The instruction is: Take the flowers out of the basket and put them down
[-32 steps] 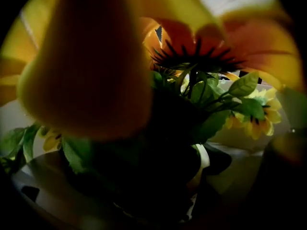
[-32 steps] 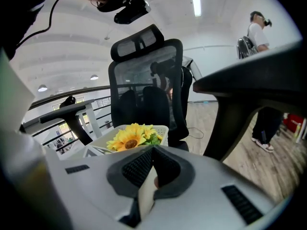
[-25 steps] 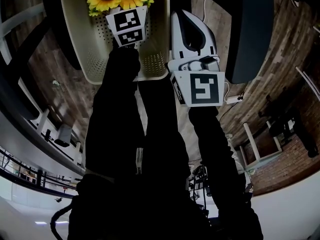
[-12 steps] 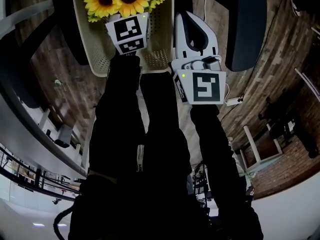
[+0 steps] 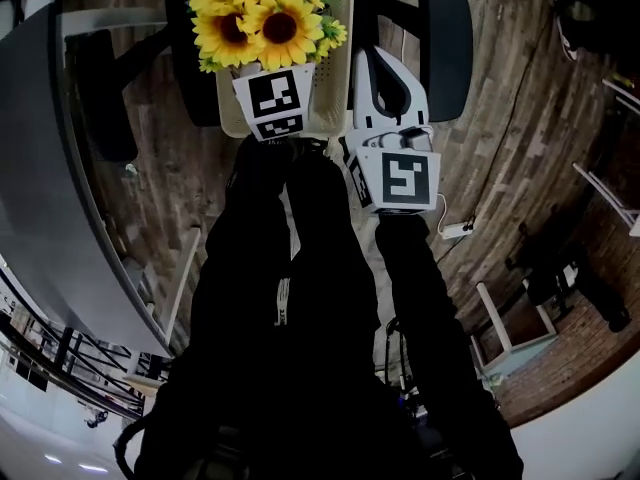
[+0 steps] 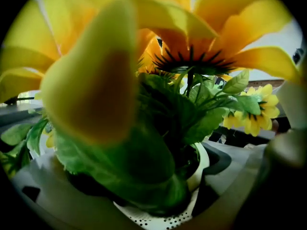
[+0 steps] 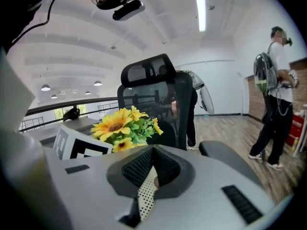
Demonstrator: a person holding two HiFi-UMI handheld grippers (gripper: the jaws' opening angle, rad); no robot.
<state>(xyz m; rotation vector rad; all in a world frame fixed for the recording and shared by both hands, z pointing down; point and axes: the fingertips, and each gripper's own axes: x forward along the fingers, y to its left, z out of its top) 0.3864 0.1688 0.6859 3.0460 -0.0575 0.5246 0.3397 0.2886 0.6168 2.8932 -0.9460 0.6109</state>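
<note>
While the flowers [image 5: 262, 18] are still being kept within the basket [image 5: 330, 93], more of them is being shown in the head view than half a second ago: three large yellow blooms are being counted against two then. Their leafy green stems are being clamped by the left gripper [image 5: 272, 93], its jaws closed onto the bunch. The one cream plastic basket, perforated with small holes, is being pinched by the right gripper [image 5: 380, 63], jaws nearly together on its thin wall. One dark mesh office chair [image 7: 153, 87] is being seen behind, and wood-plank floor [image 5: 520, 98] below.
</note>
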